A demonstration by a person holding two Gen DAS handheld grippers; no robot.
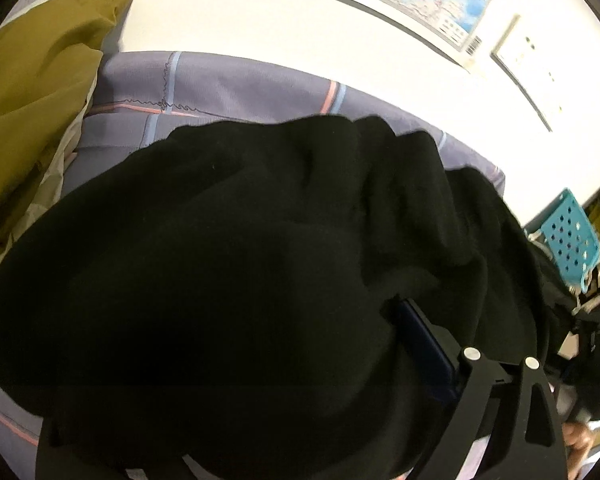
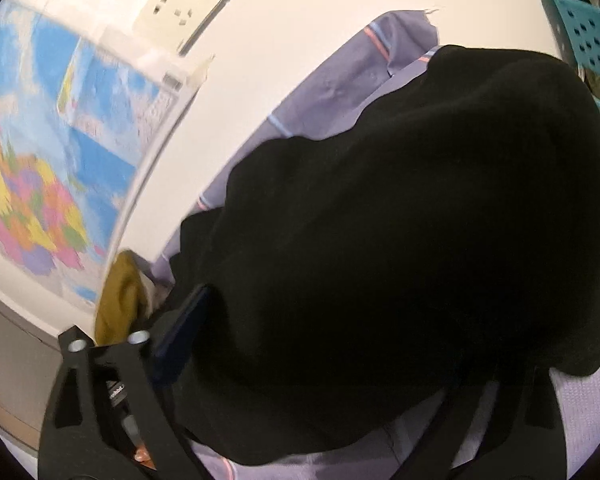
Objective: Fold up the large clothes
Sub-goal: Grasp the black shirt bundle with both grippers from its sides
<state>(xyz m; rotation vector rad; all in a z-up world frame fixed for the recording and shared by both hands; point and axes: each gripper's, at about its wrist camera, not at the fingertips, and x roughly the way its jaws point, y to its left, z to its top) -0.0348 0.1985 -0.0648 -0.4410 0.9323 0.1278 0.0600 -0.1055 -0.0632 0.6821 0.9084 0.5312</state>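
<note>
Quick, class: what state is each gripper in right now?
Left gripper: buried under the black garment, one finger showing; cannot be told.
Right gripper: fingers set wide, garment draped over them; grip cannot be told.

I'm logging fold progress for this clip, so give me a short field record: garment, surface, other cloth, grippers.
garment: black garment, bunched, not folded flat
surface: purple checked sheet
other cloth: mustard garment, beside the black one
left hand-held gripper: draped by the black garment, grip unclear
right hand-held gripper: also draped, grip unclear
background: wall map
</note>
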